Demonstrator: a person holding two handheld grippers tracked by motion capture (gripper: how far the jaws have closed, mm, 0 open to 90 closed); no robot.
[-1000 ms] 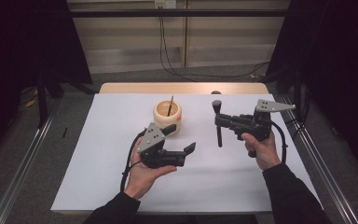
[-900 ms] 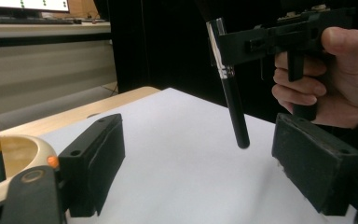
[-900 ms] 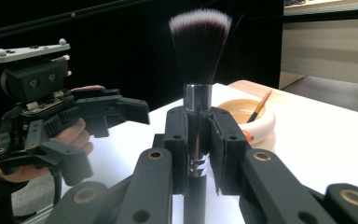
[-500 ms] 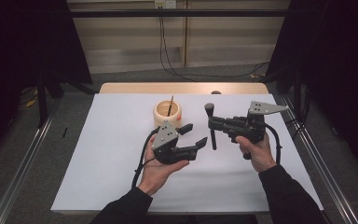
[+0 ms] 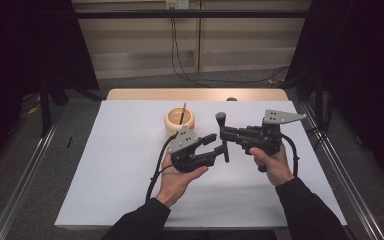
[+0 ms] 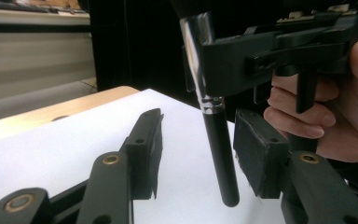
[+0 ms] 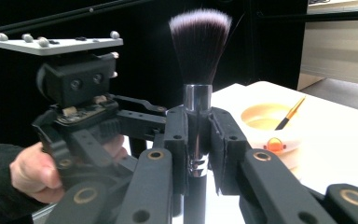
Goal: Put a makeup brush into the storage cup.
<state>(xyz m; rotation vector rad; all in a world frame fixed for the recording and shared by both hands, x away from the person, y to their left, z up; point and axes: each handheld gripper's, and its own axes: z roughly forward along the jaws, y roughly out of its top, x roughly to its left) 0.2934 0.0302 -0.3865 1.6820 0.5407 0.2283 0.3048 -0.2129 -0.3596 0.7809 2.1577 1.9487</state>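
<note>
A: In the left gripper view the brush [image 6: 216, 140] loses its bristles past the top edge; just the silver collar and black handle run down between the 2 jaws.

B: And in the right gripper view the handle's lower end drops behind the jaws and off the bottom edge.

A: From the high view, the thin brush [image 5: 182, 112] in the cup [image 5: 172, 120] beyond the jaws is too small to make out its tip.
</note>
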